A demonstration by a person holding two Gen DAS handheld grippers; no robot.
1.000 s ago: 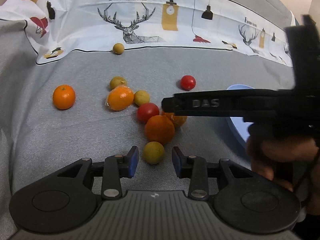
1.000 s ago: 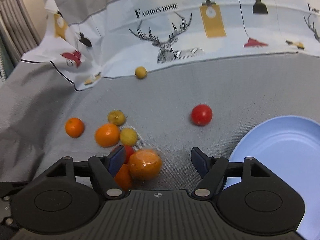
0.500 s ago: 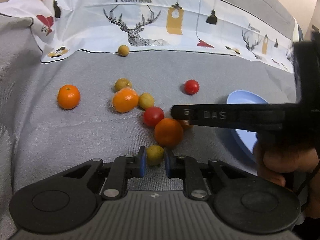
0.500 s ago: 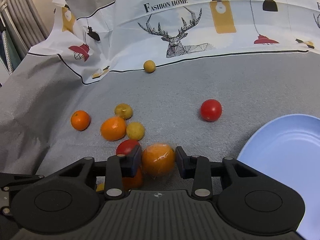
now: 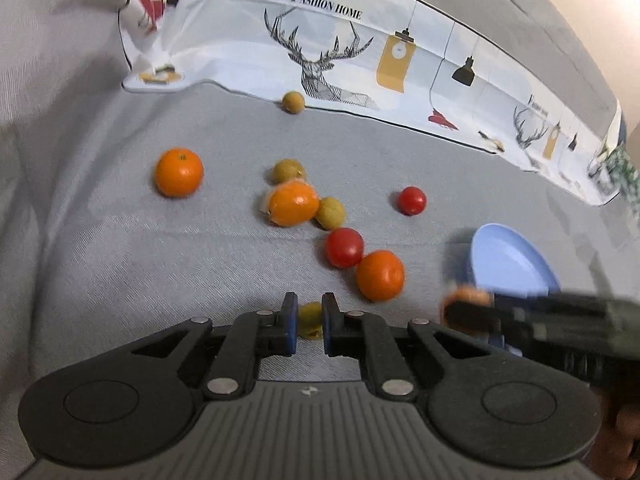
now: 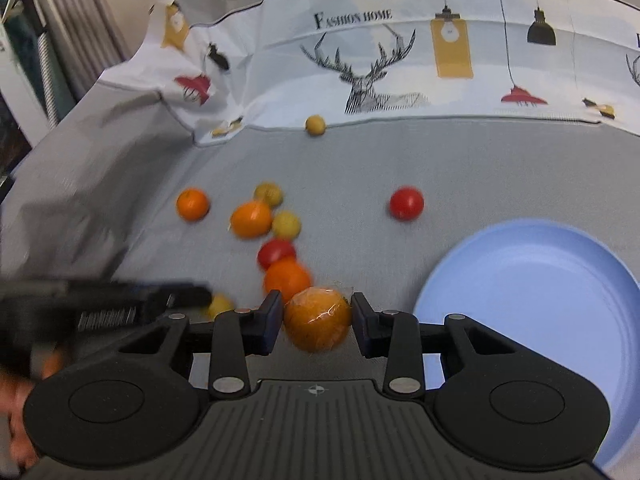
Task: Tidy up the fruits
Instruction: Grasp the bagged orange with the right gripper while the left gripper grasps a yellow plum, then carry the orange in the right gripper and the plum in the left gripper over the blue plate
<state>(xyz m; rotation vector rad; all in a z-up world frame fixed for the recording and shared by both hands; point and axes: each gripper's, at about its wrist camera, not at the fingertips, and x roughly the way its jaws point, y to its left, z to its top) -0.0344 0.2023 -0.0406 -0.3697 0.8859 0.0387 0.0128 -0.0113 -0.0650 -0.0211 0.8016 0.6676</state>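
Between both grippers now, fruit.

The left hand-held gripper (image 5: 309,328) is matte black plastic with a ribbed grey top plate, two round discs, silver screws on its linkage arms and blue finger pads (image 5: 292,330). The right hand-held gripper (image 6: 316,322) has the same build.

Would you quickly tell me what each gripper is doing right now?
Left gripper: shut on the small yellow-green fruit.
Right gripper: shut on the wrapped orange.
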